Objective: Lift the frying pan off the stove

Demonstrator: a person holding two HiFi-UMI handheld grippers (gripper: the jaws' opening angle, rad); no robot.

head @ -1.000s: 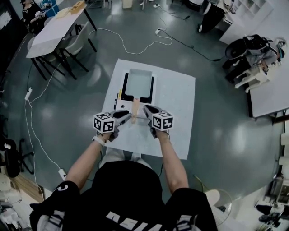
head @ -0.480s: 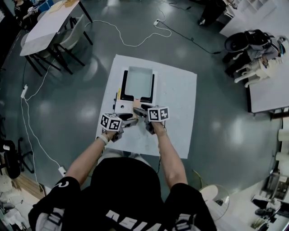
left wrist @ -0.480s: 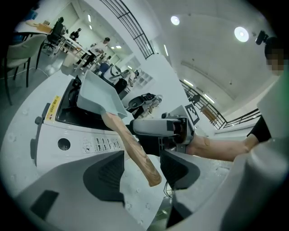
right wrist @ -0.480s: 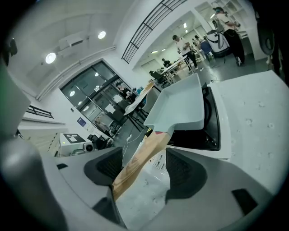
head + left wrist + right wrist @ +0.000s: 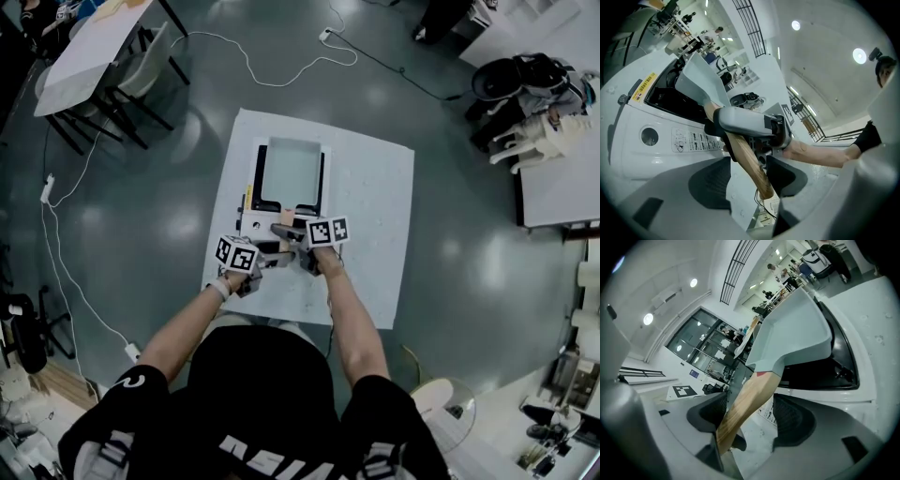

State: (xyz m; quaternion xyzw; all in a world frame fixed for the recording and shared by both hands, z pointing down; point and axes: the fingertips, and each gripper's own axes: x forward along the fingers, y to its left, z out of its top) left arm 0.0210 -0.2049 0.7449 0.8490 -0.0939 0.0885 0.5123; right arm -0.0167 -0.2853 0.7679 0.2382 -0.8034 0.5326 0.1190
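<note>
Bracketing the pan's handle with both tools; this is the grasp step, and the lift has not begun.

- Left gripper [image 5: 748, 180]: nearest the person. Its jaws stand apart, having just been opening. The wooden handle [image 5: 746, 161] passes between the pads and is not pinched.
- Right gripper [image 5: 750, 420]: just beyond the left one, closer to the pan. Its jaws are apart and have also just been opening. The same handle lies between them, unclamped.
- Frying pan [image 5: 291, 169]: square and pale, sitting flat on the stove [image 5: 255, 222], with its handle pointing toward the person.
- Next move, as a judgement: close both pairs of jaws firmly on the handle, then raise it straight up. The pan's weight hangs at the far end, so it may tip.
- Counter [image 5: 370, 220]: white, and carries the stove. Nothing above the pan blocks the lift.
- Farther off: a floor cable [image 5: 267, 80], a table with chairs [image 5: 80, 61] at far left and bags [image 5: 525, 80] at far right, all well apart.
</note>
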